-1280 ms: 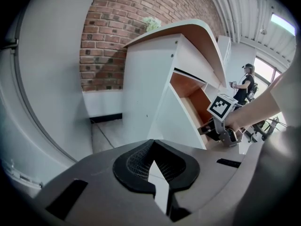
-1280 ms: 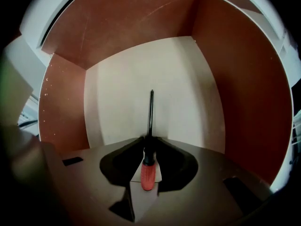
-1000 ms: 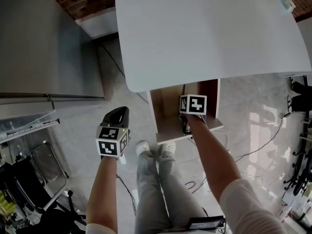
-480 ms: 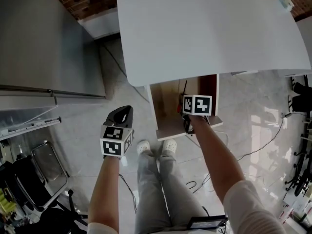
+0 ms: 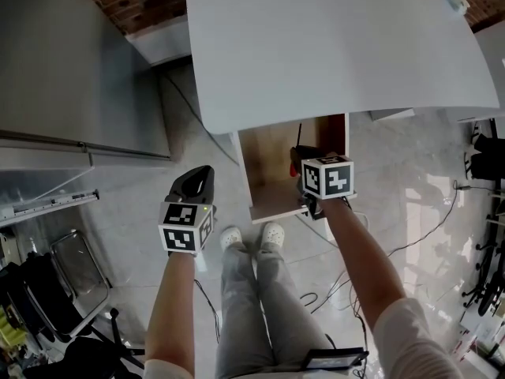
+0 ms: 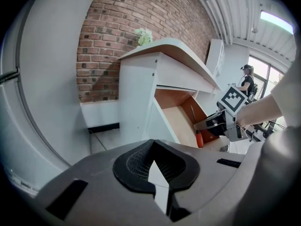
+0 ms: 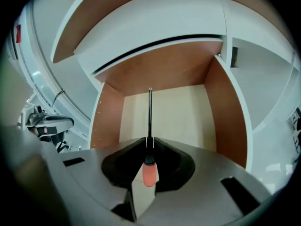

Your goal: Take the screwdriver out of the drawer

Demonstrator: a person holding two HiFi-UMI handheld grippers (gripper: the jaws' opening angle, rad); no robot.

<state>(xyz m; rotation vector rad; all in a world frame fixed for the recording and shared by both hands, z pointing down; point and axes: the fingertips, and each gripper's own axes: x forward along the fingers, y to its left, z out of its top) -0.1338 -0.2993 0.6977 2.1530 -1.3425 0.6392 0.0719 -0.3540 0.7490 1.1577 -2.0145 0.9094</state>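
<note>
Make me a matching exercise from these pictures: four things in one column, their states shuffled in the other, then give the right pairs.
Things:
1. screwdriver
2. drawer
3. left gripper
4. right gripper

States:
A. pulled open, wood-coloured inside
B. shut and empty, outside the drawer
C. shut on the screwdriver
D. orange handle, black shaft pointing into the drawer

Pairs: 1-D, 2-A, 3-B, 4-C.

The right gripper's jaws have just been closing, with the screwdriver between them.

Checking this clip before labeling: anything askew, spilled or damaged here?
Nothing stands out. The drawer is open, undamaged; the right gripper, jaws having just closed, holds the screwdriver straight, shaft pointing into the drawer. The left gripper is shut and empty.
</note>
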